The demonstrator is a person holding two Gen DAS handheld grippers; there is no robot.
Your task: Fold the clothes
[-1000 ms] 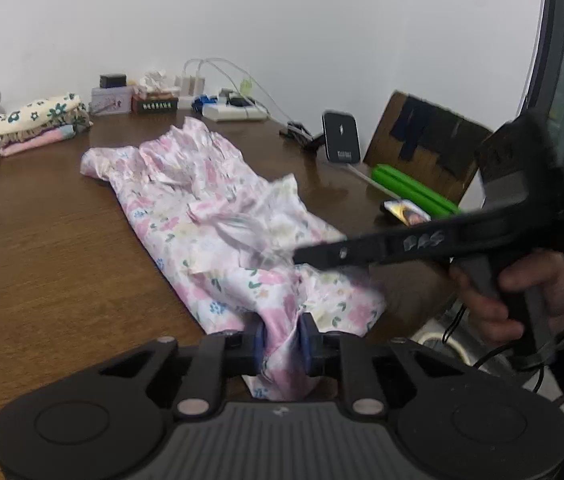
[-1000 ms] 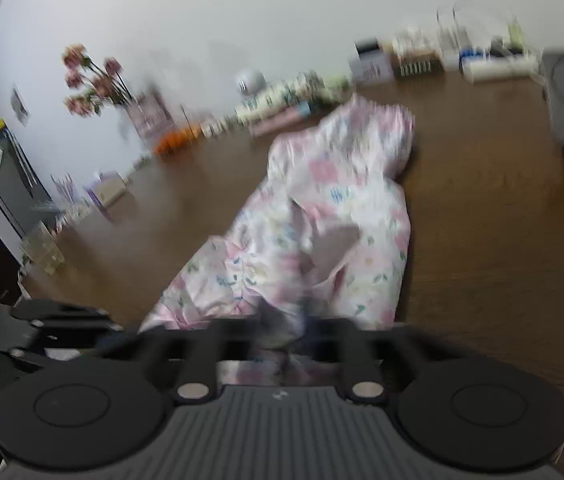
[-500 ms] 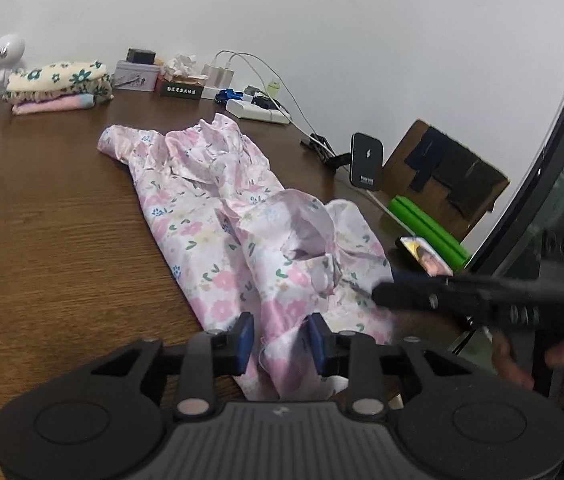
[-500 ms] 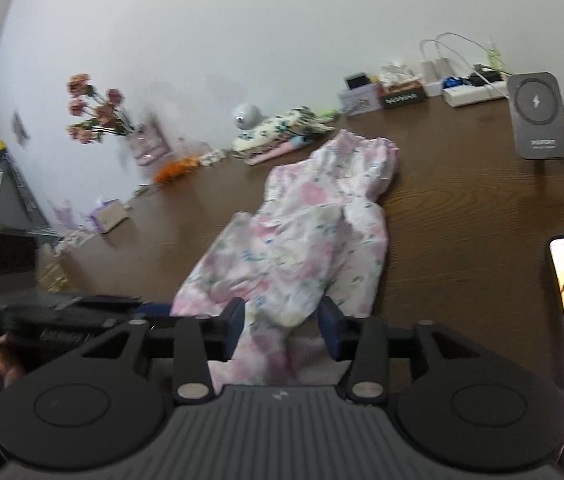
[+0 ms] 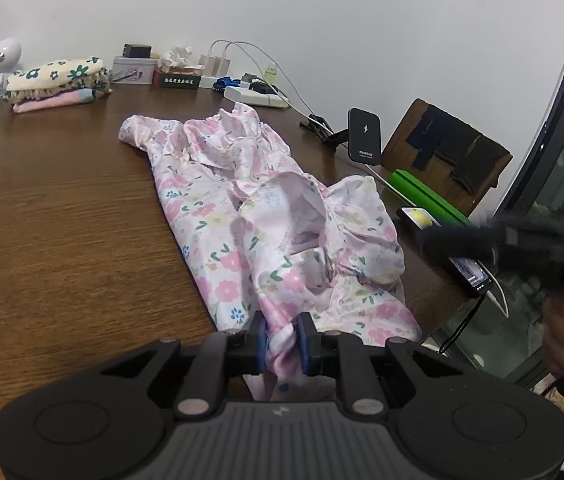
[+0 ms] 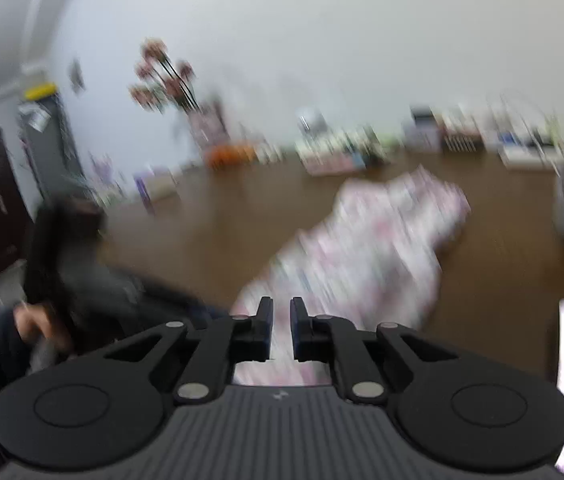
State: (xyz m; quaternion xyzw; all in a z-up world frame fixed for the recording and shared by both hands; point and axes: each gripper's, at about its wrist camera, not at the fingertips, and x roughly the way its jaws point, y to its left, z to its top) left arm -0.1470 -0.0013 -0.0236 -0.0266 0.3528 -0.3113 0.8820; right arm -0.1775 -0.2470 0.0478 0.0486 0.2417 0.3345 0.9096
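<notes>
Floral garment (image 5: 266, 232) lies crumpled along the bench (image 5: 62, 220) near edge, unfolded. Your left gripper (image 5: 282, 340) is closing, pinching its hem. Right gripper (image 6: 281, 330) is closing, nearly shut, seemingly empty. One folded stack (image 5: 58, 80) at the far edge; every fold remains.

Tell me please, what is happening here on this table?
A person is folding clothes with a handheld gripper in each hand. The left gripper pinches the near edge of a pink floral garment, which lies crumpled on the brown table; its jaws are closing. The right gripper is off to the side, jaws closing, and the blur hides whether it holds cloth. A folded stack sits at the far edge.
</notes>
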